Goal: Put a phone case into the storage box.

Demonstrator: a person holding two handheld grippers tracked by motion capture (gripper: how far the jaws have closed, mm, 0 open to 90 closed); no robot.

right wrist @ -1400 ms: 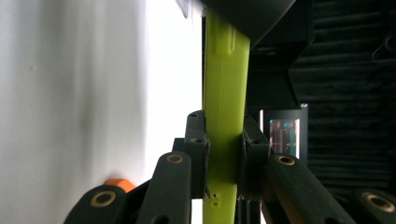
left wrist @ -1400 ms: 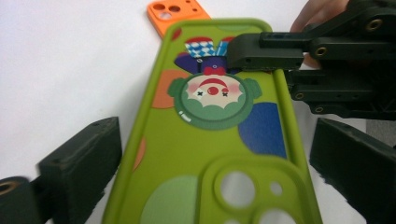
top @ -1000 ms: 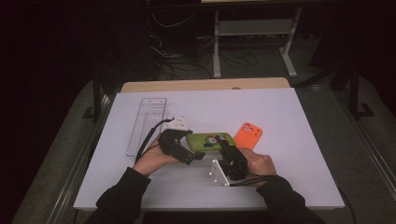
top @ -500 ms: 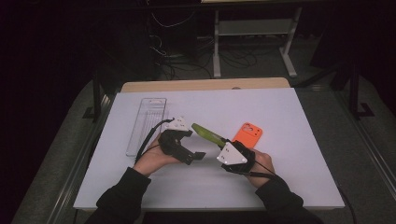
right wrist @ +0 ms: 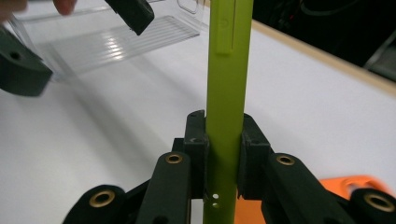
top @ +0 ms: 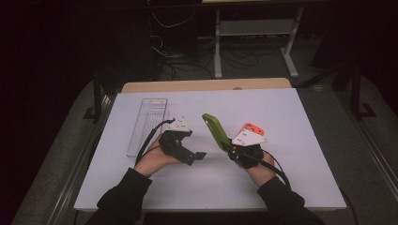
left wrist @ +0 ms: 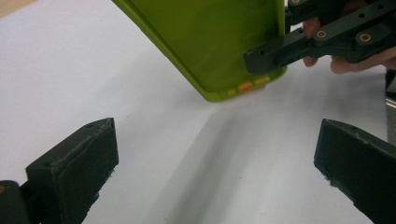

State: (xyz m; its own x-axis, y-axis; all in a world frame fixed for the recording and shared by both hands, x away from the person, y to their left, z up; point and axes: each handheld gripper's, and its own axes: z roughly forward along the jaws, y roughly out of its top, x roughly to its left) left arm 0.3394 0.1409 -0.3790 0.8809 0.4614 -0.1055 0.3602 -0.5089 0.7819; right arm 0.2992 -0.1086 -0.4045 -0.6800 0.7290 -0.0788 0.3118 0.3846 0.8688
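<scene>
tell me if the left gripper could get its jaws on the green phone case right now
Probably yes. The left gripper is open beside the green phone case, with bare table between them. The right gripper clamps its lower end, leaving the upper part free.

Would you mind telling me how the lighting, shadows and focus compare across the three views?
High view: the white table is brightly lit while the room behind is nearly black. Left gripper view: the lime-green phone case casts a soft grey shadow on the table; the near black jaws are slightly soft. Right gripper view: the clear plastic tray shows striped glare and looks blurred; the right gripper is sharp.
</scene>
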